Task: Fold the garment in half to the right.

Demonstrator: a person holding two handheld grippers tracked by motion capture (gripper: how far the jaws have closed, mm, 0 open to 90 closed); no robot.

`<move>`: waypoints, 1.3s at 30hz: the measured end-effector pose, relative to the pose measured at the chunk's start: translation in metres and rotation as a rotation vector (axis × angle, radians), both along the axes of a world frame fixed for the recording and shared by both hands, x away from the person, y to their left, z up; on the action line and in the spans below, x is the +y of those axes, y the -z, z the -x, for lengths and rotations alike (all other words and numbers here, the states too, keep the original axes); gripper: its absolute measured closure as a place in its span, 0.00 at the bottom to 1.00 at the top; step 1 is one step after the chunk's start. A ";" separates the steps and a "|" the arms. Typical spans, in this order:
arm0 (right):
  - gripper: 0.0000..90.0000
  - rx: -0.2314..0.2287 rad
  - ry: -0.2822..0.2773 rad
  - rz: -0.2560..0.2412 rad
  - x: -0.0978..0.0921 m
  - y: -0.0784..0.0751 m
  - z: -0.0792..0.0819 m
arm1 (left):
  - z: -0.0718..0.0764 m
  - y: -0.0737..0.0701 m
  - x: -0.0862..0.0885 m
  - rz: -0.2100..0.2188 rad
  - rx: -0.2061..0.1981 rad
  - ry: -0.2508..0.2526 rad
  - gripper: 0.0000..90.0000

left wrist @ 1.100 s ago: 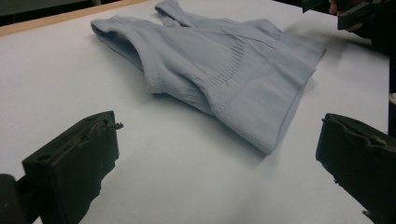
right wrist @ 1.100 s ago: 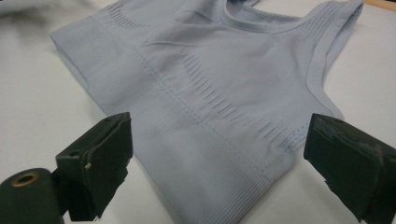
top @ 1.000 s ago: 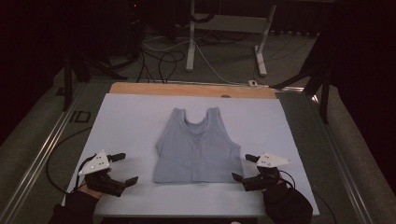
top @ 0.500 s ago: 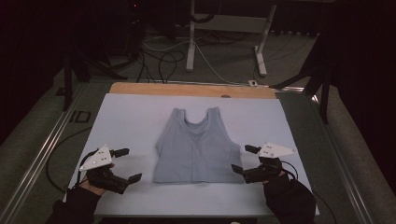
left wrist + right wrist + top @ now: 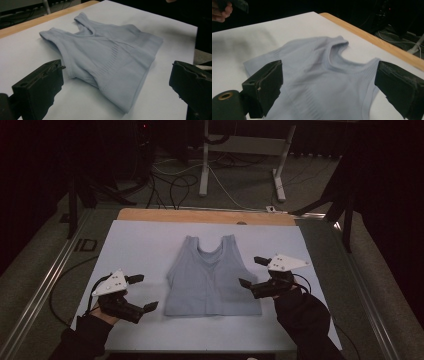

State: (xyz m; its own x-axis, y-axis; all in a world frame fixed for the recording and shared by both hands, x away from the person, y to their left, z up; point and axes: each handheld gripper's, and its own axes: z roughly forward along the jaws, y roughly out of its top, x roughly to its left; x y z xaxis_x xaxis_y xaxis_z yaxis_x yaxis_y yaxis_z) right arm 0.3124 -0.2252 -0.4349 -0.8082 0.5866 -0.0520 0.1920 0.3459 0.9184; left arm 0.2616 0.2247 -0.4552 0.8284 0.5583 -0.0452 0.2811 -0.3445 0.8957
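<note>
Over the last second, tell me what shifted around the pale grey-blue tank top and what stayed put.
The right tongs moved forward and inward, until their open jaws hang at the right side seam of the pale grey-blue ribbed tank top. The left tongs edged slightly forward, open, apart from the top's lower left corner. Nothing was gripped. The top lies flat and unmoved on the white table cover.

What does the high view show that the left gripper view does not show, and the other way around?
The high view alone gives both grippers whole: the left gripper beside the top's lower left corner, the right gripper with fingers over its right edge, plus the white metal stand legs on the floor behind the table. The left gripper view alone gives the ribbed knit bands across the garment's front. Both share the pale blue sleeveless knit top lying flat on the white table sheet, and the wooden table edge beyond it.
</note>
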 end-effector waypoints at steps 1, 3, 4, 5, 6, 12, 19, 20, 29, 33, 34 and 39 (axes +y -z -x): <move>0.09 -0.006 -0.004 0.005 0.002 -0.002 -0.003 | 0.000 0.000 -0.001 -0.003 0.001 -0.002 0.00; 0.09 -0.012 -0.010 0.009 0.008 -0.005 -0.009 | -0.001 -0.001 -0.003 -0.006 0.004 -0.012 0.00; 0.09 -0.015 -0.014 0.013 0.012 -0.007 -0.012 | -0.001 -0.001 -0.004 -0.004 0.007 -0.018 0.00; 0.09 -0.019 -0.022 0.014 0.015 -0.008 -0.015 | -0.002 -0.001 -0.005 -0.009 0.010 -0.028 0.00; 0.09 -0.023 -0.028 0.016 0.019 -0.009 -0.019 | -0.002 -0.001 -0.007 -0.011 0.010 -0.036 0.00; 0.09 -0.032 -0.064 0.010 0.042 -0.014 -0.038 | -0.002 -0.001 -0.015 -0.043 0.002 -0.069 0.00; 0.09 -0.027 -0.079 0.000 0.064 -0.014 -0.061 | -0.002 0.003 -0.023 -0.053 0.012 -0.083 0.00; 0.09 -0.028 -0.081 0.004 0.067 -0.014 -0.064 | -0.002 0.003 -0.024 -0.054 0.015 -0.087 0.00; 0.09 -0.007 -0.103 0.009 0.093 -0.010 -0.089 | -0.001 0.010 -0.037 -0.062 0.024 -0.106 0.00; 0.09 -0.008 -0.110 0.008 0.103 -0.009 -0.099 | 0.000 0.015 -0.042 -0.068 0.034 -0.117 0.00; 0.09 -0.008 -0.110 0.008 0.103 -0.009 -0.099 | 0.000 0.015 -0.042 -0.068 0.034 -0.117 0.00; 0.09 0.020 -0.113 0.008 0.120 -0.005 -0.114 | 0.000 0.021 -0.047 -0.077 0.052 -0.129 0.00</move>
State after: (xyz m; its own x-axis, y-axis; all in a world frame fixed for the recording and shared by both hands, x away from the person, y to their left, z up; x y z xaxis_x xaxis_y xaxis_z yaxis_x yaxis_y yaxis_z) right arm 0.4268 -0.1056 -0.4301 -0.8699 0.4916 -0.0390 0.1702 0.3735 0.9119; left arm 0.2616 0.1778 -0.4764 0.7471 0.6635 -0.0394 0.3729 -0.3694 0.8512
